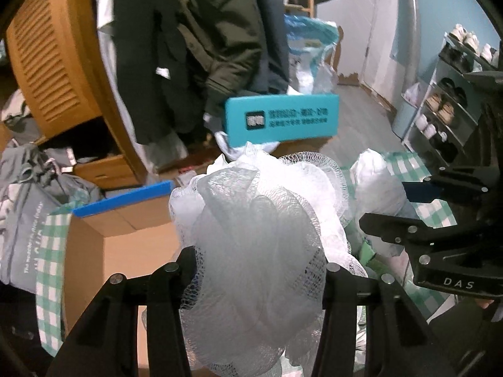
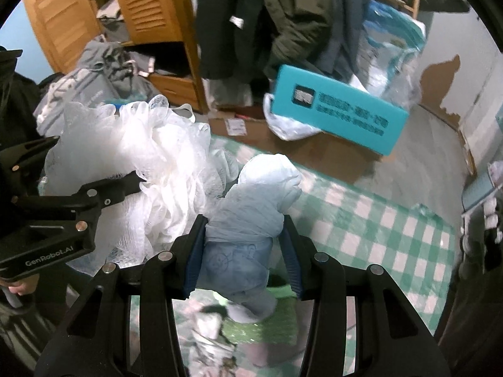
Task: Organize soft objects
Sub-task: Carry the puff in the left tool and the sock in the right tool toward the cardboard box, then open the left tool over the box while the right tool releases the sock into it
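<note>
My left gripper [image 1: 261, 267] is shut on a white mesh bath sponge [image 1: 261, 220], held above the green checked cloth [image 1: 437, 210]; the sponge also shows at the left of the right wrist view [image 2: 141, 157]. My right gripper [image 2: 242, 245] is shut on a pale blue cloth bundle [image 2: 251, 207], with blue pads pressing its sides. The bundle shows in the left wrist view [image 1: 377, 182] just right of the sponge. The two held objects hang close side by side.
An open cardboard box [image 1: 125, 226] with blue tape sits below left of the sponge. A teal box [image 1: 283, 119] lies on the floor by hanging coats [image 1: 204, 31]. A wooden wardrobe [image 1: 53, 56], grey clothes [image 1: 28, 194] and a shoe rack [image 1: 446, 103] surround the area.
</note>
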Demonstrator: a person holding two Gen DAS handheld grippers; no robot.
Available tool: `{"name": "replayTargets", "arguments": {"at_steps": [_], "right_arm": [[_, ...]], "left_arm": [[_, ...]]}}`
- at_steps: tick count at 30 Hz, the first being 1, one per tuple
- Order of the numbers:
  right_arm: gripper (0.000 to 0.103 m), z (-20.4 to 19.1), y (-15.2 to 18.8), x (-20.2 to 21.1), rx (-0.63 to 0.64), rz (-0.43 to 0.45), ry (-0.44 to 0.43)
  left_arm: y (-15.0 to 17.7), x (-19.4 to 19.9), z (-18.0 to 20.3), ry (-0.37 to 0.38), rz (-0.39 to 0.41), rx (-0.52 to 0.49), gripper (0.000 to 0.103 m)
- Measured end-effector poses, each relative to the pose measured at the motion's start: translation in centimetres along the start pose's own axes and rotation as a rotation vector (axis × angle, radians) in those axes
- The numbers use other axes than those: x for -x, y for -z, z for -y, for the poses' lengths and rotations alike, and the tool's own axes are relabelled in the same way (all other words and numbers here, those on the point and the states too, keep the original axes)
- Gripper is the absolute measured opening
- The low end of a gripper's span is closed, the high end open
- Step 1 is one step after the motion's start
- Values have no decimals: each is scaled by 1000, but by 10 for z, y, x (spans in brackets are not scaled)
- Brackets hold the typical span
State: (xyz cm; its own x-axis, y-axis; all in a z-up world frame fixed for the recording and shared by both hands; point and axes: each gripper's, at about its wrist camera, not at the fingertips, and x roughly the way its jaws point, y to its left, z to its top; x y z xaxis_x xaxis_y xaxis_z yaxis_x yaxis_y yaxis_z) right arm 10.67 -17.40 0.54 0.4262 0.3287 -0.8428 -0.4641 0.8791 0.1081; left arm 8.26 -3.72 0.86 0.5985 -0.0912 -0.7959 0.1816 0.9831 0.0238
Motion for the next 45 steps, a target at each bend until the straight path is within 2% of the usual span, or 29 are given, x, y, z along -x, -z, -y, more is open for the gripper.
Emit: {"name": "replayTargets", "arguments": {"at_steps": [9, 17, 25, 32, 34, 38, 40, 42, 44, 45], "right_arm": [[45, -43, -28, 2, 64, 38, -54], [45, -89, -48, -10, 133, 37, -94], [45, -134, -62, -37, 187, -6, -141], [45, -161, -67, -67, 218, -73, -177], [45, -167, -67, -76, 220, -97, -184], [47, -174, -66, -90, 222, -130, -195], [49, -174, -66, -93, 216, -140, -194], [56, -175, -67, -95, 213, -143, -190], [67, -174, -68, -94, 205, -136, -184], [68, -173, -67, -93, 200, -131, -184]], "left_arm": [[12, 17, -46, -67, 17, 75, 48], [28, 31, -95, -118, 25, 160, 48], [48, 33, -135, -179, 14, 211, 48], [68, 19, -161, -217, -38, 242, 49], [72, 14, -167, -217, -60, 257, 52], [79, 7, -177, -213, -100, 300, 65], [80, 6, -180, -227, -107, 308, 66], [80, 8, -180, -242, -107, 307, 77], [79, 10, -179, -249, -99, 307, 81], [79, 10, -179, -247, -97, 305, 81]]}}
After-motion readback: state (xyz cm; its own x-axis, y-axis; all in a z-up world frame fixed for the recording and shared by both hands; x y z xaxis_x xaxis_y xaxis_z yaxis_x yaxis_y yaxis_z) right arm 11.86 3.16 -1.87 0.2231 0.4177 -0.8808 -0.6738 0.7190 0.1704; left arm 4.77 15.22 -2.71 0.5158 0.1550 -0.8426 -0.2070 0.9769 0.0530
